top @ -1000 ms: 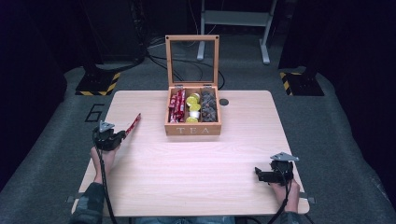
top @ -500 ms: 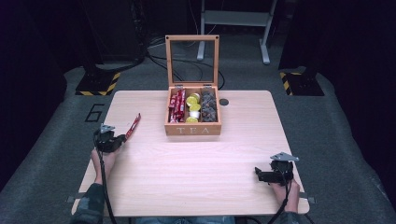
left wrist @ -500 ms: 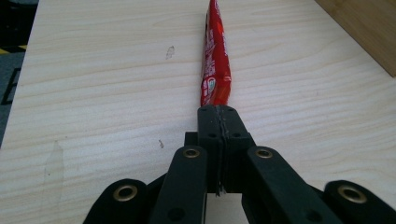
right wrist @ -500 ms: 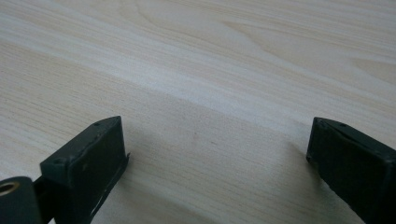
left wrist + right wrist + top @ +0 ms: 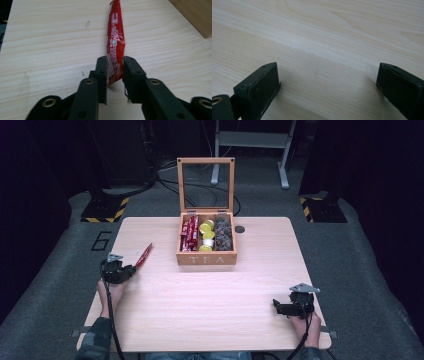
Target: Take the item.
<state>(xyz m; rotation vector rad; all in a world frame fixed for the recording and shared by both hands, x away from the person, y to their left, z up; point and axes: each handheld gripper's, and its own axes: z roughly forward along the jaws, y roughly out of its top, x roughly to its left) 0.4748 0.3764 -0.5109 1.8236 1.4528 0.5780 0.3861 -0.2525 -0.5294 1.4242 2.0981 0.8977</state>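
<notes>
Nearest to us, at the table's (image 5: 210, 320) near right corner, the right gripper (image 5: 281, 306) sits low over bare wood; in the right gripper view its jaws stand wide apart with nothing between them, released. Across on the near left, the left gripper (image 5: 131, 269) is clenched on the near end of a red sachet (image 5: 115, 37). In the left gripper view we see the two black jaws pressing the packet's sides, the packet standing on edge and stretching away from us over the wood. In the high view the same red sachet (image 5: 144, 255) slants up and away from the jaws toward the box, and we cannot tell whether its far end touches the table. White print runs along the packet, too small for us to read.

Farther on, at the middle of the table, stands a wooden tea box (image 5: 206, 259) with "TEA" on its front wall and its glass lid (image 5: 205, 185) raised upright. Its left compartment holds more red sachets (image 5: 189, 233), the middle one yellow capsules (image 5: 206, 235), the right one dark pods (image 5: 223, 234). Nothing lies between the held sachet and the box. A small dark disc (image 5: 240, 229) lies just beside the box's far right corner. On the grey floor to the left a "6" (image 5: 101, 240) is marked
</notes>
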